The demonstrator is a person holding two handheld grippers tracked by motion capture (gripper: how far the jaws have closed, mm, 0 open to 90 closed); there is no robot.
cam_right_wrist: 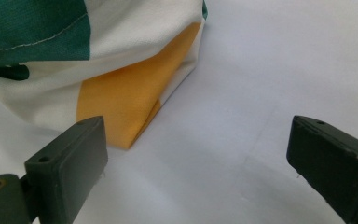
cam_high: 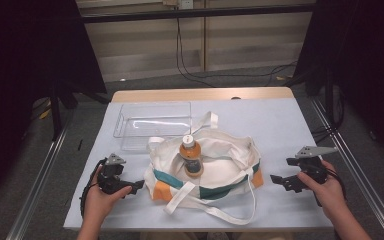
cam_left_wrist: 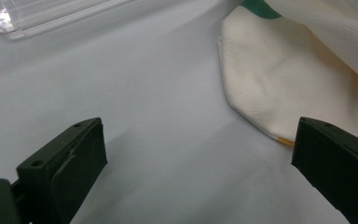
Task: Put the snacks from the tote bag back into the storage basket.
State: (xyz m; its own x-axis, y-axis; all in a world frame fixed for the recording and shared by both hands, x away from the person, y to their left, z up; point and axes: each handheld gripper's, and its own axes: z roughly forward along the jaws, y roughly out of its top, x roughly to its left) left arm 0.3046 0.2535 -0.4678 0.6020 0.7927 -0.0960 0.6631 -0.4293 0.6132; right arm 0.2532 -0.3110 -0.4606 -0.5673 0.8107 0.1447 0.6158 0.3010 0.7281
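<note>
Currently both the left hand-held gripper (cam_high: pixel 139 186) and right hand-held gripper (cam_high: pixel 275 178) gape empty beside the cream canvas tote bag (cam_high: pixel 215 160) mid-desk; orange-capped juice bottle (cam_high: pixel 190 156) lies on top; tugging fabric probably rolls it off.

The orange bottle with the white cap (cam_high: pixel 190 156) sits half sunk in the cream canvas tote bag with green and orange panels (cam_high: pixel 215 172), its lower end hidden by fabric and its label too small to read. In the left gripper view, the clear plastic tray (cam_left_wrist: pixel 37 14) runs off the top edge.
</note>
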